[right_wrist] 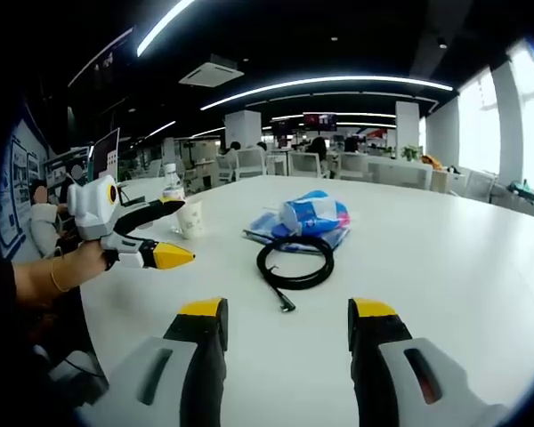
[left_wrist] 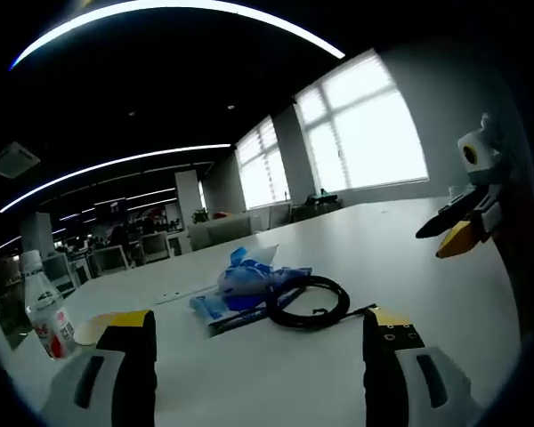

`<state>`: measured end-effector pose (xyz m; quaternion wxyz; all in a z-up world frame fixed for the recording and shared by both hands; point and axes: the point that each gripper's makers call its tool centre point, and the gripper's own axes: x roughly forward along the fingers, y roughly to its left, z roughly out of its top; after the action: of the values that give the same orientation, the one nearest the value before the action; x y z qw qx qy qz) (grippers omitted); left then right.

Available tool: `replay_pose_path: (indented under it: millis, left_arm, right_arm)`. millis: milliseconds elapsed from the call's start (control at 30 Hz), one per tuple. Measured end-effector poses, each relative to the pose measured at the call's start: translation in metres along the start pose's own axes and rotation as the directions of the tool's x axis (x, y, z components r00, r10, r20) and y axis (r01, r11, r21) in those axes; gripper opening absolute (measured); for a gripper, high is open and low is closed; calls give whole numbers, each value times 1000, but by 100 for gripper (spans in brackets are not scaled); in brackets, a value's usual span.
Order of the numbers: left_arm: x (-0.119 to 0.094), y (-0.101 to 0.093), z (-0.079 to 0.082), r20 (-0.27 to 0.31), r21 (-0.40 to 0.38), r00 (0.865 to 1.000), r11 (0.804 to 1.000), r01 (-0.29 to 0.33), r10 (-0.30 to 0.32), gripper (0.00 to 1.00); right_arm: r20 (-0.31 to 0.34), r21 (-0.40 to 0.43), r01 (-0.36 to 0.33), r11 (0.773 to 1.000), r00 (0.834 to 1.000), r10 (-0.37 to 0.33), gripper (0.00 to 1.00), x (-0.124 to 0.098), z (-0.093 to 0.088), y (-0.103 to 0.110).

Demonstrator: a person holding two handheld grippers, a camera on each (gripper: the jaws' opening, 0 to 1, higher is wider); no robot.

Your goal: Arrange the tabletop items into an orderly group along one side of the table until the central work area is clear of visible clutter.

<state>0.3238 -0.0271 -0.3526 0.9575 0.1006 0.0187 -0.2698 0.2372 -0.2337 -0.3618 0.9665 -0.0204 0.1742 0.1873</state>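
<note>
Left gripper view looks across a white table (left_wrist: 409,258) in an open-plan office: the left gripper (left_wrist: 262,334) hovers low over the surface with its yellow-tipped jaws spread wide and nothing between them; just ahead of the jaws lies a coiled black cable (left_wrist: 308,302), touching a blue plastic package (left_wrist: 245,283) that rests on a flat blue packet; off beyond the left jaw stand a small white bottle (left_wrist: 49,311) and, beside it, a paper cup (left_wrist: 93,327); the right gripper (left_wrist: 452,229) hangs in the air far to the right, its jaws parted and holding nothing. Right gripper view shows the right gripper (right_wrist: 287,316) likewise agape and empty above the table (right_wrist: 463,258); the cable (right_wrist: 295,261) sits straight ahead of its jaws, the blue package (right_wrist: 313,215) just beyond; the cup (right_wrist: 191,218) and bottle (right_wrist: 172,184) stand further off to the left; the left gripper (right_wrist: 173,231), gripped by a person's hand (right_wrist: 76,262), hovers at the left, jaws apart.
</note>
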Motion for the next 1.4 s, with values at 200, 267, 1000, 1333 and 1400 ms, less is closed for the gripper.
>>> replay_pose_path:
  millis: [200, 267, 1000, 1333, 1400]
  left_arm:
    - [6, -3, -8, -62, -53, 998, 999, -4, 0, 95]
    - [8, -5, -9, -65, -49, 998, 999, -4, 1, 95]
    - [34, 2, -22, -132, -104, 989, 992, -74, 60, 90]
    - [51, 8, -37, -181, -145, 980, 983, -113, 86, 86]
    - [53, 9, -41, -201, -150, 976, 981, -120, 88, 85]
  right_arm:
    - [-8, 22, -17, 1000, 1000, 17, 52, 12, 6, -1]
    - [-14, 13, -5, 1000, 1000, 6, 52, 17, 8, -4]
    - [-57, 86, 46, 995, 997, -41, 49, 64, 9, -21]
    - [-108, 98, 94, 991, 991, -84, 46, 90, 0, -28]
    - [-119, 95, 110, 989, 988, -98, 45, 96, -2, -29]
